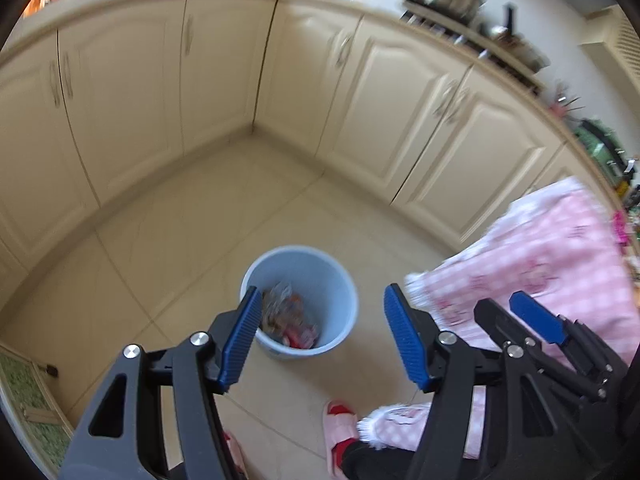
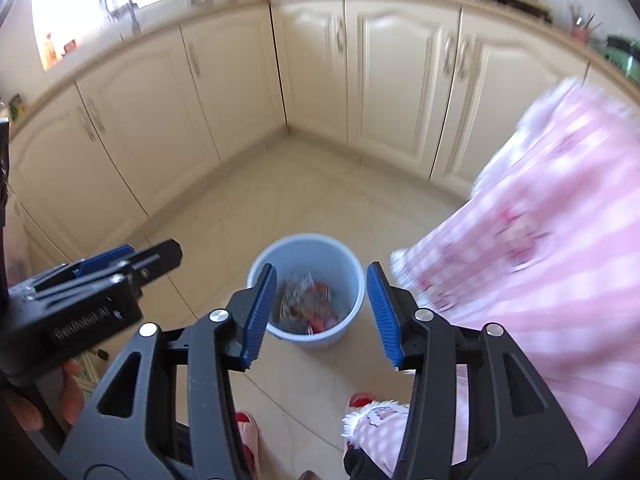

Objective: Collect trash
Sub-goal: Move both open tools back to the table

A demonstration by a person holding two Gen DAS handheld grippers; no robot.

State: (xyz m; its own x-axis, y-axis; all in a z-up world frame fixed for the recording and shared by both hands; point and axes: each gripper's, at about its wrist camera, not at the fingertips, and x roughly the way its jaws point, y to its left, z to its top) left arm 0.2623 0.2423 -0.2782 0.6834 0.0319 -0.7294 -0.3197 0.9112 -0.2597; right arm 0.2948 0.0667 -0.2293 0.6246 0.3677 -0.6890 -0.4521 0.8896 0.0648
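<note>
— Pale blue plastic bin, standing upright on beige floor tiles, well below both tongs and apart from them. Crumpled wrappers inside, red and silver, blurred.

— And the left gripper?

— Spread wide, nothing between the blue pads; bin framed in the gap, toward the left pad.

— Right gripper?

— Also wide and empty, bin centred in its gap. Just beside the left one, to its right.

— Surroundings?

— Cream cabinets far behind, pink checked sleeve at right, pink slippers near.
</note>
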